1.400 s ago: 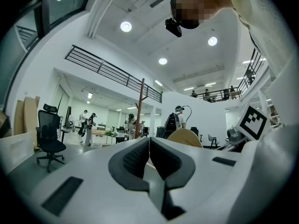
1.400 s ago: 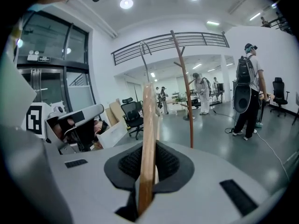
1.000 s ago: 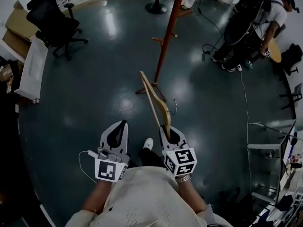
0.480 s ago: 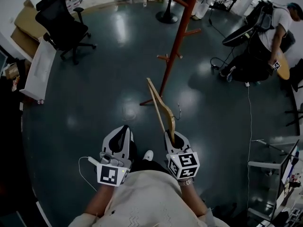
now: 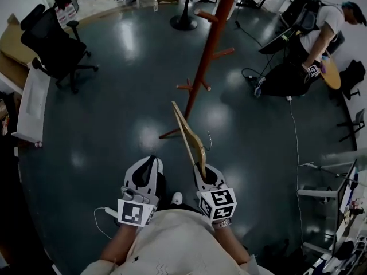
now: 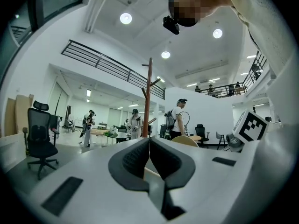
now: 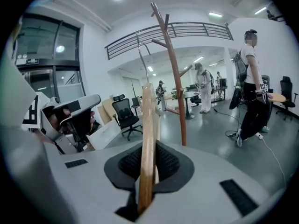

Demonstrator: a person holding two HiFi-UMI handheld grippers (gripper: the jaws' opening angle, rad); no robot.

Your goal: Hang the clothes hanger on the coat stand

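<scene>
A wooden clothes hanger (image 5: pixel 189 135) with a metal hook (image 7: pixel 140 55) stands on edge. My right gripper (image 5: pixel 200 166) is shut on its near end, and the wood (image 7: pixel 147 139) runs up between the dark pads. The red-brown coat stand (image 5: pixel 207 50) rises just beyond the hanger's far tip, with pegs along its pole; it also shows as the coat stand (image 7: pixel 172 73) and the coat stand (image 6: pixel 147 97) in the two gripper views. My left gripper (image 5: pixel 151 160) is held beside the right one, its pads (image 6: pixel 140 155) pressed together with nothing between them.
A black office chair (image 5: pixel 57 44) and a white panel (image 5: pixel 31 96) stand at the left. A person (image 5: pixel 321 27) bends over gear at the right, with a cable (image 5: pixel 293 119) trailing over the dark floor. A round table base (image 5: pixel 183 22) stands beyond the coat stand.
Both grippers and the hanger have come nearer to the coat stand, which now looms larger and closer ahead. The grip on the hanger is unchanged.
</scene>
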